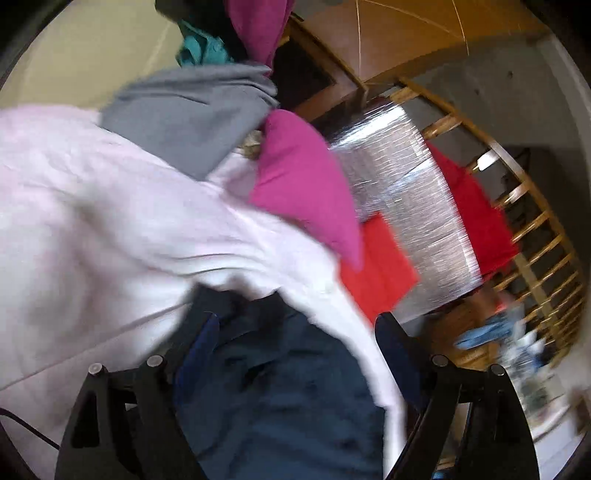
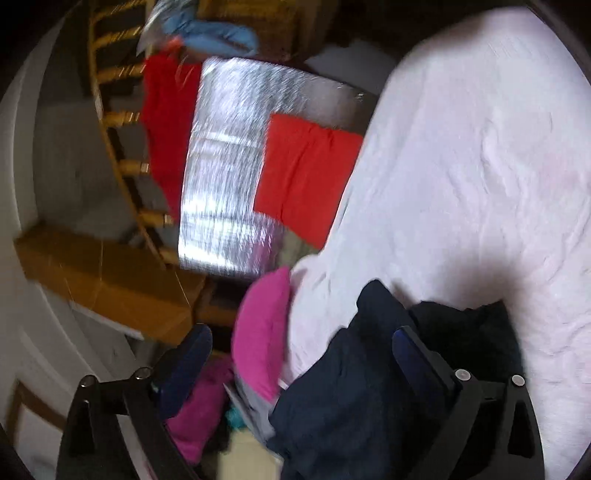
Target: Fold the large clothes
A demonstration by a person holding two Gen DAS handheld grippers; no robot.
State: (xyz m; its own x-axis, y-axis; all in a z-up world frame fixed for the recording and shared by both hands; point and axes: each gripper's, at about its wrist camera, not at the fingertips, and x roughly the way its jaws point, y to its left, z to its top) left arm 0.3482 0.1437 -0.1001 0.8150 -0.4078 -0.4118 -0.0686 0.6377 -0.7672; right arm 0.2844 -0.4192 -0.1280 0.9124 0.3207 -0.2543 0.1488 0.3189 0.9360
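A dark navy garment (image 1: 280, 387) lies bunched between the fingers of my left gripper (image 1: 295, 332), which stands open; the pads do not press it. A large pale pink garment (image 1: 110, 221) spreads across the left and drapes over the navy one. In the right wrist view the same navy garment (image 2: 351, 387) sits between the wide-apart fingers of my right gripper (image 2: 301, 347), also open. The pale pink garment (image 2: 461, 166) fills the right side there. A magenta garment (image 1: 306, 184) (image 2: 262, 332) lies beside it. Both views are blurred.
A grey garment (image 1: 192, 110) and a teal one (image 1: 201, 48) lie in the pile. A folded red cloth (image 2: 306, 173) rests on a silver foil mat (image 2: 229, 166). Another red garment (image 2: 166, 129) hangs at a wooden railing (image 2: 122, 118). A blue bundle (image 2: 218, 33) lies beyond.
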